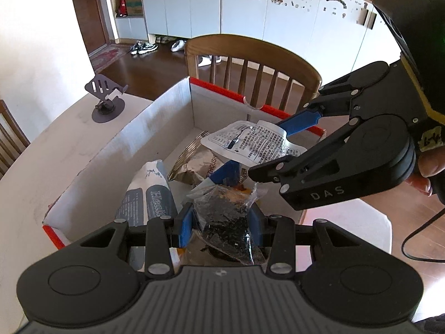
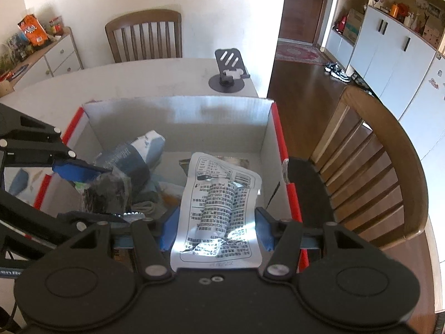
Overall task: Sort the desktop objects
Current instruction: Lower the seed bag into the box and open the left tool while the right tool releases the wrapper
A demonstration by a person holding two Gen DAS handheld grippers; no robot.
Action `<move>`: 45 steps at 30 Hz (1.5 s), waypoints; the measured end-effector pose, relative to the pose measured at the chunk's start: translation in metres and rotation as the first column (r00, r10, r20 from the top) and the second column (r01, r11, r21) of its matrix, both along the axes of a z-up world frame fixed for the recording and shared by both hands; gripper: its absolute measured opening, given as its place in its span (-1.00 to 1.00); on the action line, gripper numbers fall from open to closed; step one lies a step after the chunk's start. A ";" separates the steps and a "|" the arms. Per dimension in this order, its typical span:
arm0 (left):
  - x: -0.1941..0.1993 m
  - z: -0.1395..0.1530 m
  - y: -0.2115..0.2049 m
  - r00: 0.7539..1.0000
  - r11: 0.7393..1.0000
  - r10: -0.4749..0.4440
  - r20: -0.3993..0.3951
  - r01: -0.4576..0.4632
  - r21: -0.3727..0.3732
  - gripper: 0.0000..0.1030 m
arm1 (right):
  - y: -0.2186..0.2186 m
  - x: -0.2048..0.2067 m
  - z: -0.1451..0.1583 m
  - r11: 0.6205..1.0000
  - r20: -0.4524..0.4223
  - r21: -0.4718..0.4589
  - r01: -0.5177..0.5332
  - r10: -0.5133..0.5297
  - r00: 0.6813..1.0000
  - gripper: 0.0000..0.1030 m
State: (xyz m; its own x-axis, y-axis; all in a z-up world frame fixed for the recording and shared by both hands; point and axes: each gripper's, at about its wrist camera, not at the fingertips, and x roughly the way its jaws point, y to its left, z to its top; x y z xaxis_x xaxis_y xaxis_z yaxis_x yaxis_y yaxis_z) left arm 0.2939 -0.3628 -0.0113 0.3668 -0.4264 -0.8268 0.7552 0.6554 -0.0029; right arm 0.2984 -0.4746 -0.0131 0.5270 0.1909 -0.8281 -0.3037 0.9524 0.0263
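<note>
Left wrist view takes in the pale surface [image 1: 55, 144], and standing on it the white cardboard box [image 1: 172, 105] with red edges, a wooden chair [image 1: 250, 53] pushed up behind its far wall and a dark phone stand [image 1: 107, 100] off to one side. Both tools hang over the open top of that box, tipped steeply downward. Inside it already lie a grey-and-white pouch [image 1: 151, 192] and a crumpled brown packet [image 1: 194, 164], so I judge the sorting to be well under way. The right hand-held gripper [image 2: 214, 224] has its blue pads pressed on the two side edges of a white printed sachet [image 2: 222, 206]; the sachet's long axis runs straight out along the fingers, its free end drooping over the box's right half. The left hand-held gripper [image 1: 221, 221] is clamped the same way on a clear packet of dark flakes [image 1: 225, 217], which points forward and down over the nearer end of the box, just above the pouch. What the release depends on is that each packet already sits directly above the box floor, not beyond a wall; from here the drop looks clear for both. The two tools are close together, the right one crossing just ahead of the left, so opening one at a time seems safer.
</note>
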 end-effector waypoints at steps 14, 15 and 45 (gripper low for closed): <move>0.017 -0.026 0.002 0.999 0.999 0.019 -0.045 -0.017 0.044 -0.23 | -0.002 0.017 -0.022 1.000 -0.046 0.014 -0.022 0.022 0.999 0.12; 0.019 -0.028 0.003 0.998 0.999 0.023 -0.052 -0.020 0.050 -0.23 | -0.002 0.017 -0.024 1.000 -0.048 0.016 -0.023 0.024 0.999 0.12; 0.022 -0.036 0.025 0.992 0.994 0.087 -0.088 -0.081 0.072 0.31 | -0.005 0.004 -0.017 0.999 -0.032 0.050 -0.013 0.014 0.999 0.37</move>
State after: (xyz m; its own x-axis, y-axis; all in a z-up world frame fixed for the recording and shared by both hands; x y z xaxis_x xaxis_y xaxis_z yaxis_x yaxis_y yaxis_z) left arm 0.3160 -0.3377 -0.0471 0.3207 -0.3386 -0.8846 0.6960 0.7177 -0.0225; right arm 0.3025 -0.4801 -0.0304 0.4971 0.2394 -0.8340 -0.3149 0.9454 0.0837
